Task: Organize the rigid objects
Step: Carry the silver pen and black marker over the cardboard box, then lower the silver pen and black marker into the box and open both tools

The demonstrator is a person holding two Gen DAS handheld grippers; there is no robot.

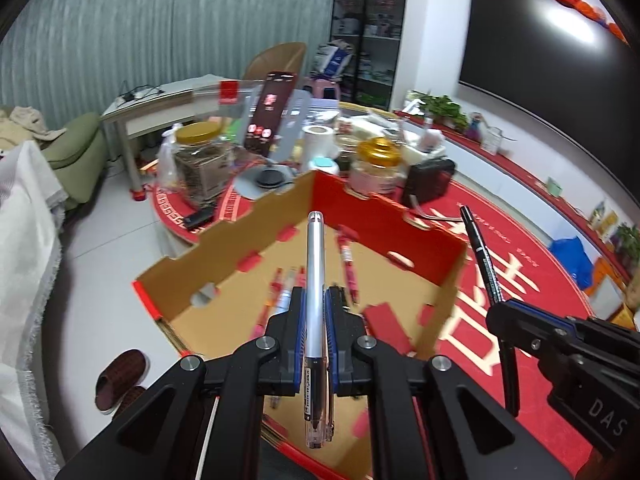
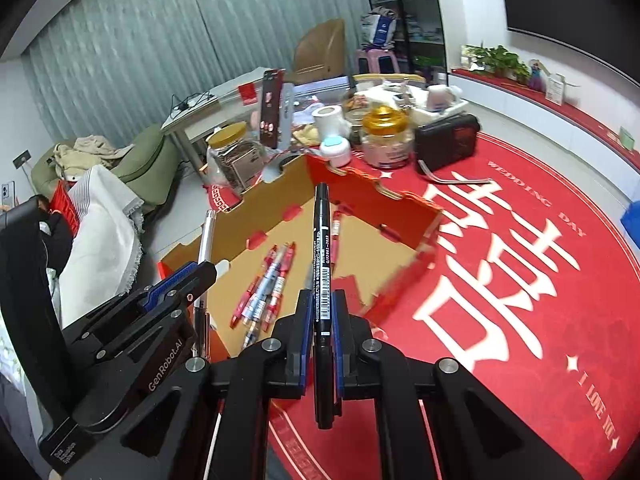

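Note:
My left gripper is shut on a silver pen and holds it above an open cardboard box with red outer walls. Several red and grey pens lie on the box floor. My right gripper is shut on a black marker and holds it over the box's near right side. The pens in the box also show in the right wrist view. Each gripper shows in the other's view: the right gripper and the left gripper.
The box sits on a round red tablecloth with white characters. Behind it stand two gold-lidded jars, a phone on a stand, a paper roll and a black radio. Slippers lie on the floor at left.

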